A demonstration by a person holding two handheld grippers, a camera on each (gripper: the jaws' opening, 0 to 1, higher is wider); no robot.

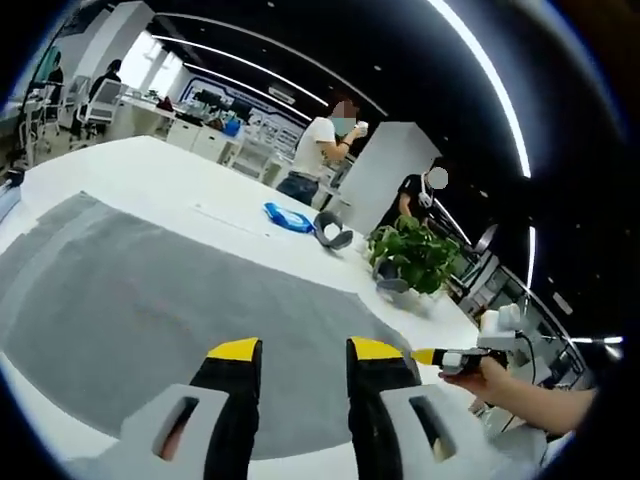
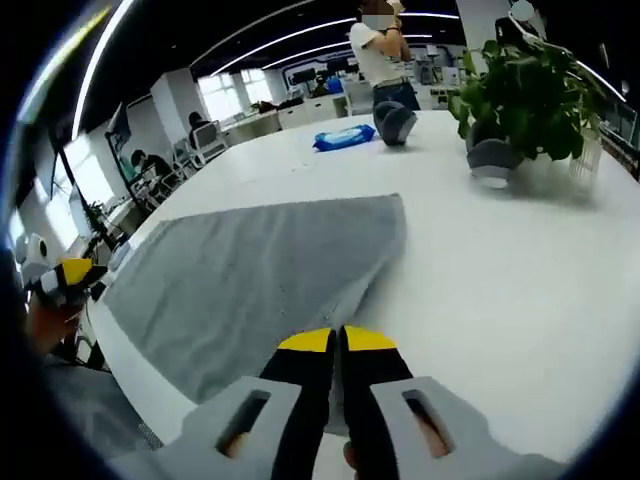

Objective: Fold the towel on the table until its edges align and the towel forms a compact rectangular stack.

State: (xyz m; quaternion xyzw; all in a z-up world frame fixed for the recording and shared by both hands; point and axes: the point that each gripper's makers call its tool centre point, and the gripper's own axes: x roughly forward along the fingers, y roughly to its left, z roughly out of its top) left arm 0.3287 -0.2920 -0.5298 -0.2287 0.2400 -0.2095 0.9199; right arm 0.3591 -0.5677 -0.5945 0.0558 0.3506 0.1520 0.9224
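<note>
bright office light from long ceiling strips (image 1: 480,70), glare off the white table (image 2: 480,260), soft focus, edges bent hard

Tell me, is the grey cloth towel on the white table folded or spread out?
Spread out: the grey cloth towel lies flat in one layer on the white table, with no fold visible.

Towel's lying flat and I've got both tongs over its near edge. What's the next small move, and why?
Probably lower the left tongs, jaws open, onto the grey towel edge and close. The right tongs look shut at the near edge beside its corner, though a pinch isn't clear. The towel looks spread in one layer on the white table, so both near corners need holding before folding.
</note>
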